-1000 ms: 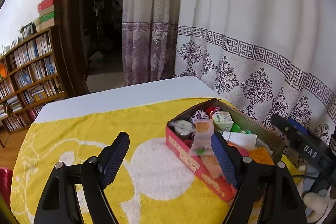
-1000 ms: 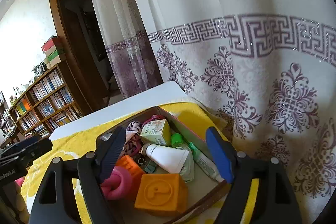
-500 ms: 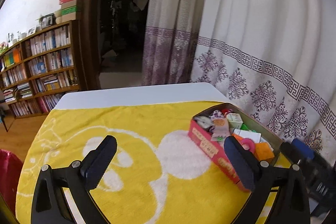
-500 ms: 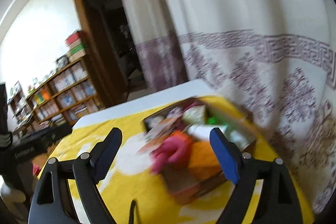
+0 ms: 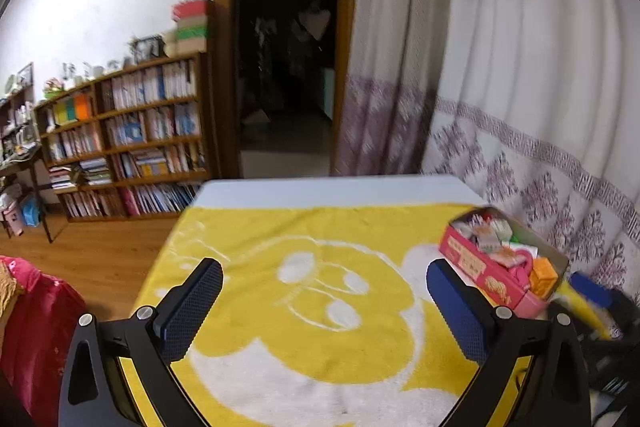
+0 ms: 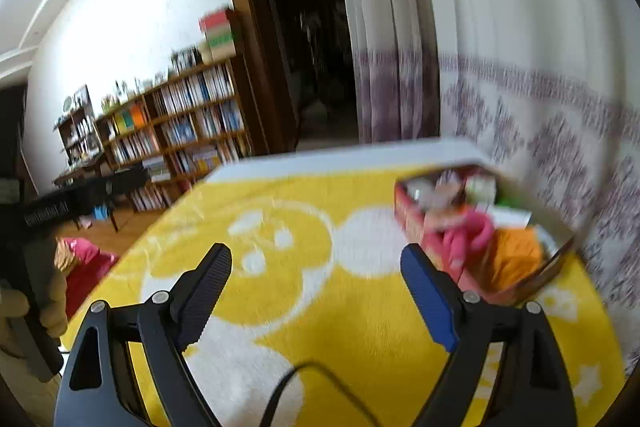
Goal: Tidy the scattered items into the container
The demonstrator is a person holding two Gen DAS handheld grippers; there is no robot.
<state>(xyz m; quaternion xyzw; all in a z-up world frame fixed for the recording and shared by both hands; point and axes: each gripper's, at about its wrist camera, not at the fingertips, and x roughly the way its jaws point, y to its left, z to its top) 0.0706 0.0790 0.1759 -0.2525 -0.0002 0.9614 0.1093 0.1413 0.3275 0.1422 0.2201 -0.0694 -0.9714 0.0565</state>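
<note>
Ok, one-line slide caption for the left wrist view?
Open, empty left tongs over the yellow towel, filled red box at right.

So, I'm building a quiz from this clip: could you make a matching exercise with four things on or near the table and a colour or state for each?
Things:
1. towel
2. box
3. block
4. left gripper

Descriptions:
A. orange, inside the container
B. open, nothing between its fingers
C. yellow with white figures, spread on the table
D. red side, full of small items

Pairs: 1-C, 2-D, 3-A, 4-B
</note>
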